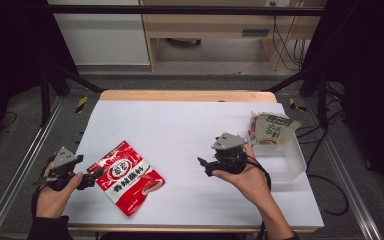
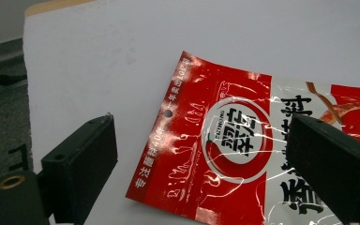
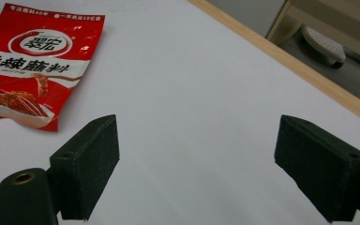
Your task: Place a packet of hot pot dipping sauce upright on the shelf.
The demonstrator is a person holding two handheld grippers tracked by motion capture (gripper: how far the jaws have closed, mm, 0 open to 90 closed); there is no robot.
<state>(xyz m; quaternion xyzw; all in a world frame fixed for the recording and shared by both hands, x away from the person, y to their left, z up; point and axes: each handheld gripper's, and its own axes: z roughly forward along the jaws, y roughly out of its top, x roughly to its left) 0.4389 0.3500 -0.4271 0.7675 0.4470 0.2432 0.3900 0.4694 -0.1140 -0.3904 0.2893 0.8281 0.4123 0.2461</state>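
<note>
1. Overhead, high view: red packet (image 1: 128, 177) lies flat on the white desk (image 1: 180, 125), front-left part, tilted w/ its top edge toward the left gripper (image 1: 91, 178).
2. Left gripper sits in the left hand (image 1: 55, 192) near the desk's left edge, fingers pointing at the packet's near corner, just beside it; touching or not, can't tell from here.
3. Right gripper (image 1: 203, 165) is held in the right hand (image 1: 242, 177) over the mid-right desk, fingers aimed left, well apart from the packet.
4. Clear plastic tub (image 1: 287, 160) stands at the right edge, w/ a green-and-white packet (image 1: 270, 130) leaning in its far end.
5. Left gripper view: fingers (image 2: 82, 164) spread wide, open, nothing pinched; red packet (image 2: 229, 154) lies on the desk between and beyond them, right finger overlapping its printed face in the picture.
6. Right gripper view: fingers (image 3: 86, 164) wide apart, open, bare white desk (image 3: 192, 117) between them; red packet (image 3: 37, 61) lies far upper left, and the desk's wooden edge (image 3: 281, 56) runs across the upper right.
</note>
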